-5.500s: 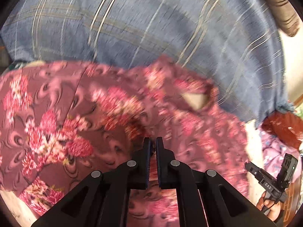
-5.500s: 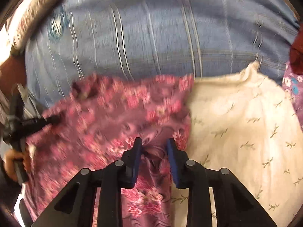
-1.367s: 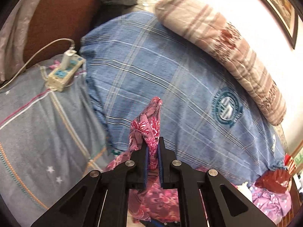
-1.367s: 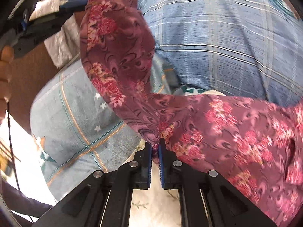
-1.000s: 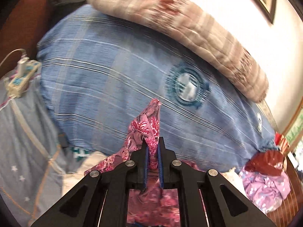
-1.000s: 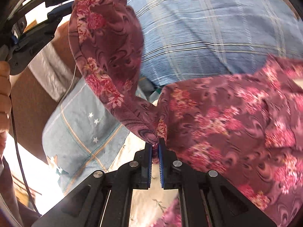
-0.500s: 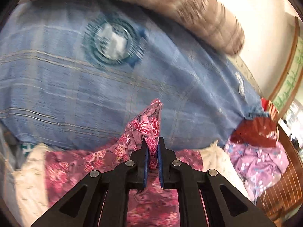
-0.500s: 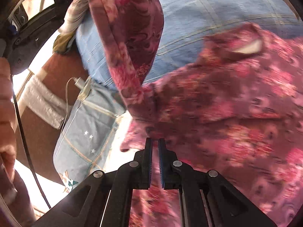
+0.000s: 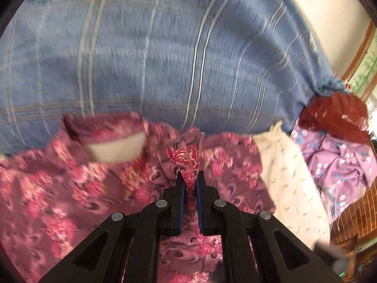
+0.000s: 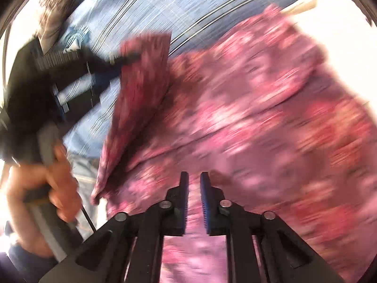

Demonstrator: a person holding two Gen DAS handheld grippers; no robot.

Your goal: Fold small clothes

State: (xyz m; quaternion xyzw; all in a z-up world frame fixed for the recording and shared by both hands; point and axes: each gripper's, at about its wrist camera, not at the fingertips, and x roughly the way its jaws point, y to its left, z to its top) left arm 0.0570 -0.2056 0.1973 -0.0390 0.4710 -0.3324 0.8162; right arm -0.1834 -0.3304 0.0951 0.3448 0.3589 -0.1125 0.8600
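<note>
The left gripper [image 9: 189,184] was clamped on a bunched edge of the floral garment [image 9: 70,188], lifting that flap over the rest — which lay spread on the cream sheet [image 9: 289,184] in front of the blue plaid pillow [image 9: 165,59]. The right gripper [image 10: 194,184] hovered low over the fabric with its jaws slightly apart and nothing between them. With only one corner held, the fold could land skewed or bunch up — the free side had nothing pinning it. The slippery-looking cloth might also slide from the pinch. A purple floral garment [image 9: 341,160] lay nearby and could get caught up.
</note>
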